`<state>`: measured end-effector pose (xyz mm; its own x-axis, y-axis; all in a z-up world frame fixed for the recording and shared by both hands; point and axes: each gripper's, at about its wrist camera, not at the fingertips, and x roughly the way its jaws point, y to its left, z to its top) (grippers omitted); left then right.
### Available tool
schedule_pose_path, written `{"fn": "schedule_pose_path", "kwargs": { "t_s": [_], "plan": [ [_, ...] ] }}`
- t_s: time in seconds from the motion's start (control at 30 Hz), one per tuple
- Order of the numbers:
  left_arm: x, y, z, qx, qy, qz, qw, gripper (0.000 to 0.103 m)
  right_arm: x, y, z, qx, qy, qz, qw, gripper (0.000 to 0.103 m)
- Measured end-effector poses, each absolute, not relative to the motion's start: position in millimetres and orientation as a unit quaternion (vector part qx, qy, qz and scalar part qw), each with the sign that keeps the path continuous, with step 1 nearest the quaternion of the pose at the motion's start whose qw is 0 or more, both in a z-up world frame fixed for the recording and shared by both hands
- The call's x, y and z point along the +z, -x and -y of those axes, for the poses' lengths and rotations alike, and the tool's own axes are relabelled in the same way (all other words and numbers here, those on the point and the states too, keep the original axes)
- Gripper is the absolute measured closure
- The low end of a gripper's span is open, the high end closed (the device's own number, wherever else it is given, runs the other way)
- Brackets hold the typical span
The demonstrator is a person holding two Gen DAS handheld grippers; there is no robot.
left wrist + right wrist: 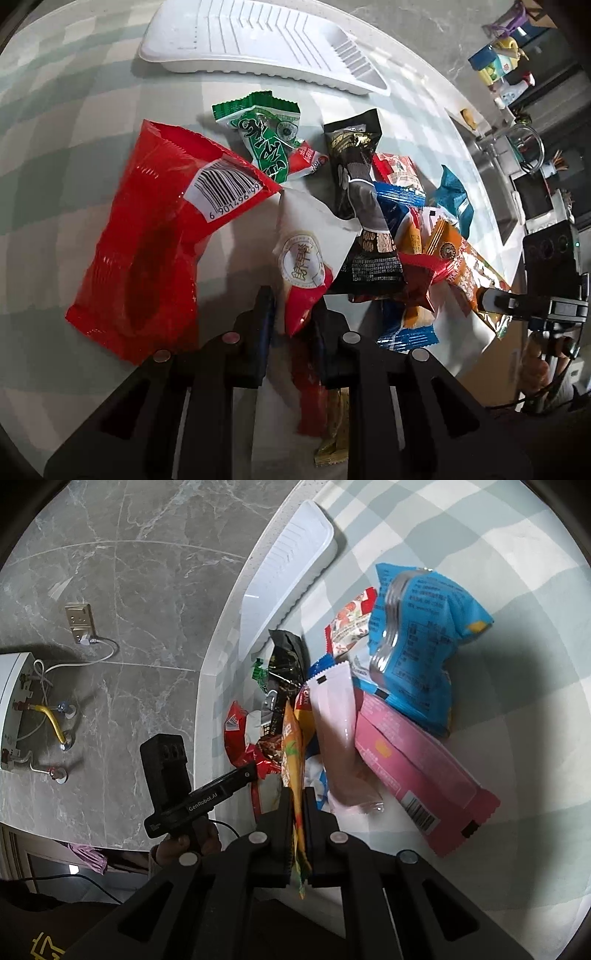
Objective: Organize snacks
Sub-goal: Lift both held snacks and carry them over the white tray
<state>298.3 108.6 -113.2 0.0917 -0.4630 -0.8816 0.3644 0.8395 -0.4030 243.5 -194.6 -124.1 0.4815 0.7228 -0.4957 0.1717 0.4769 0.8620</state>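
A: Left gripper (pixel 291 314), from its own camera: fingers (pixel 264 310) nearly together, clamped on the red lower end of a white-and-red packet (pixel 306 266). Packet stands up between the pads, round seal facing the lens, a red strip and a bit of gold wrapper trailing below.

B: Right gripper (pixel 297 805)?

A: Fingers (pixel 282 812) shut tight on the thin edge of an orange packet (pixel 291 749), which runs edge-on from the pile down through the pads and out beneath them.

B: Location of the snacks?

A: Heaped on the checked cloth of the worktop (pixel 74 103). In the left view: big red bag (pixel 147 243) with a barcode lying flat at left, apart from the heap except at its upper corner; green packet (pixel 266 144) beyond it; black packet (pixel 354 173) leaning over blue, orange and red wrappers at right. In the right view: light blue bag (pixel 417 638) on top at the far side, pink packet (pixel 417 768) flat beside it with its barcode end toward the lens, pale pink pouch (pixel 336 734) between that and the orange one, small strawberry-print sachet (pixel 351 624) behind.

B: Tray?

A: White ribbed tray (pixel 258 40) past the pile, near the worktop edge, nothing in it. Cannot tell whether it touches any packet.
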Motion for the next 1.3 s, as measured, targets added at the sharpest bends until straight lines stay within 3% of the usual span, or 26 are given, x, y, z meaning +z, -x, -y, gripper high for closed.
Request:
{"fn": "schedule_pose_path", "kwargs": {
  "t_s": [0.57, 1.3],
  "plan": [
    [-111, -310, -136, -0.324, 0.185, -0.607, 0.702, 0.088, -128, -245, 210, 0.213, -0.559, -0.435, 0.672, 0.098],
    [-43, -394, -162, -0.372, 0.35, -0.541, 0.668, 0.089, -91, -314, 239, 0.249, -0.614, -0.363, 0.655, 0.098]
  ]
}}
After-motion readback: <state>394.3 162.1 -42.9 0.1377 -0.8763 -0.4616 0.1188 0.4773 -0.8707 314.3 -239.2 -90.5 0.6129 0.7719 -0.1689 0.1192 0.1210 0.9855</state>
